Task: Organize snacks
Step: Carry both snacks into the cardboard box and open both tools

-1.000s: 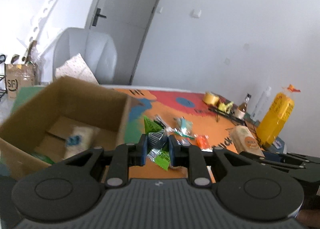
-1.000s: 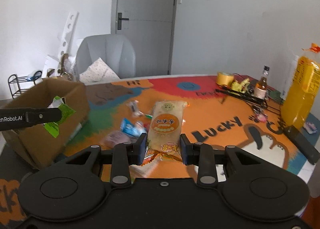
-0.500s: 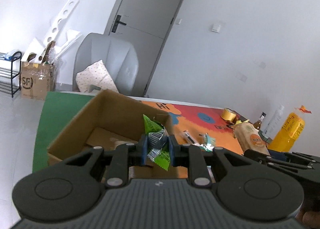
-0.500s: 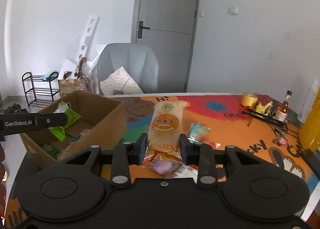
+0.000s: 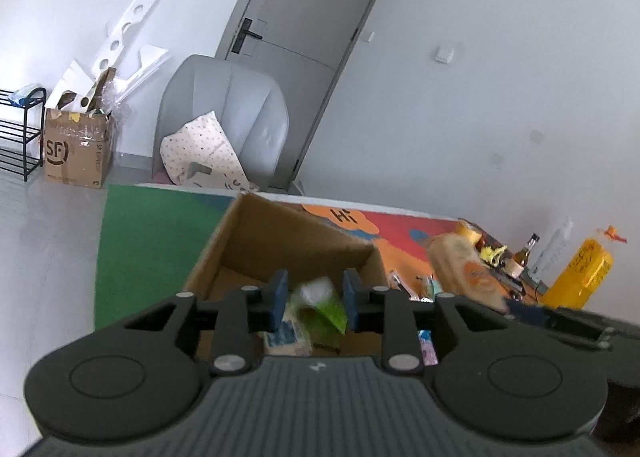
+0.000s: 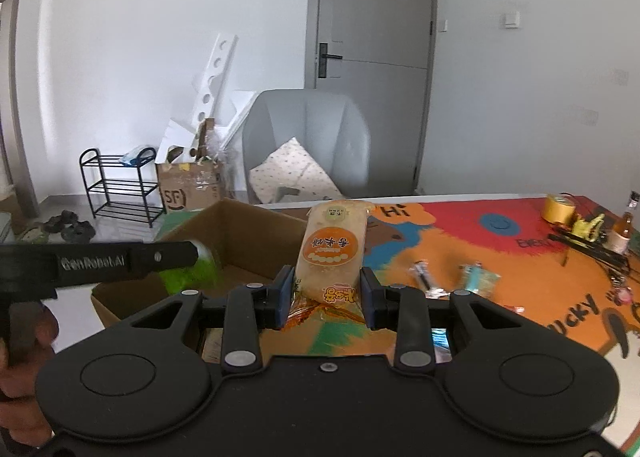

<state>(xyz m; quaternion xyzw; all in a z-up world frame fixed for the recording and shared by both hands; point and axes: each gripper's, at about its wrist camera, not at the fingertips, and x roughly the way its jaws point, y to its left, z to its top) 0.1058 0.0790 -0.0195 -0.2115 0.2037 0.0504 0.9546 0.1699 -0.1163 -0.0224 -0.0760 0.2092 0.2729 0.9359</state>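
Over the brown cardboard box, my left gripper is opening around the blurred green packet; my right gripper clamps the long orange-labelled cake packet upright.

Place: a room in a home, plainly lived in.
Door: a grey interior door with a lever handle stood in a white wall.
Seating: a grey armchair held a dotted cushion.
Entry clutter: a black shoe rack stood by shoes on the floor.
Storage: a taped shipping carton sat beside it.
Table: a bright cartoon-printed cover carried scattered snacks.
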